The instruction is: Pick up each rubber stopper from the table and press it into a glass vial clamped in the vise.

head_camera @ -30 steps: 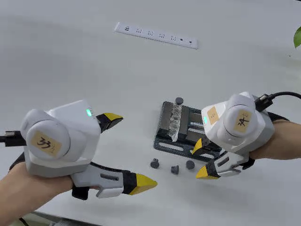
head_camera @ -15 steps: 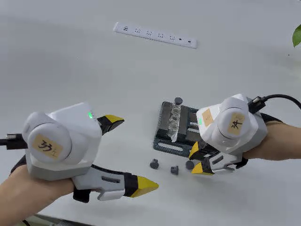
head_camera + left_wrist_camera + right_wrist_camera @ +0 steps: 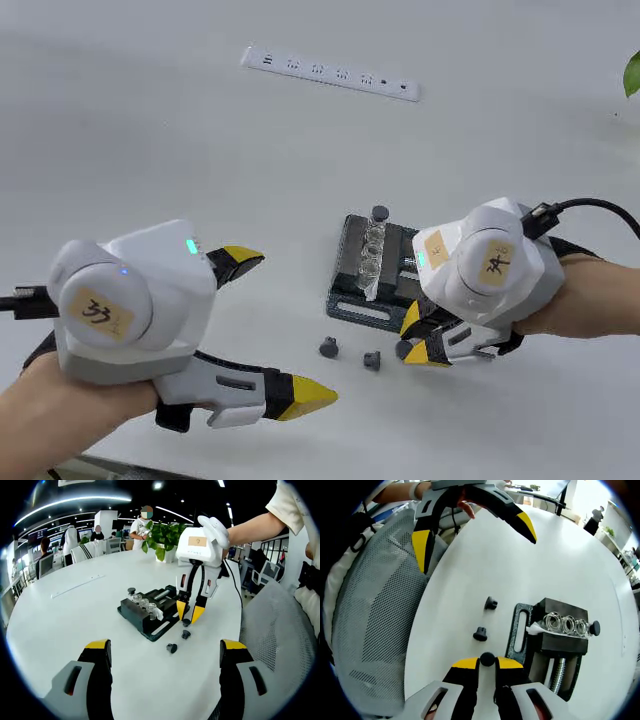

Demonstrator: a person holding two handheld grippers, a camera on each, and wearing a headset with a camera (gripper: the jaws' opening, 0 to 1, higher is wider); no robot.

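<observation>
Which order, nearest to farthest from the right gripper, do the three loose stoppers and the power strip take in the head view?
1. Right stopper, between the tips of the right gripper.
2. Middle stopper, just to its left.
3. Left stopper, farther left.
4. Power strip, far across the table.

a white power strip is lying flat near the far side of the white tabletop, and a green leaf is poking in at the right edge. in the left gripper view, a grey mesh chair is standing beside the tabletop, a potted plant is showing past its far edge, and people are standing beyond.
</observation>
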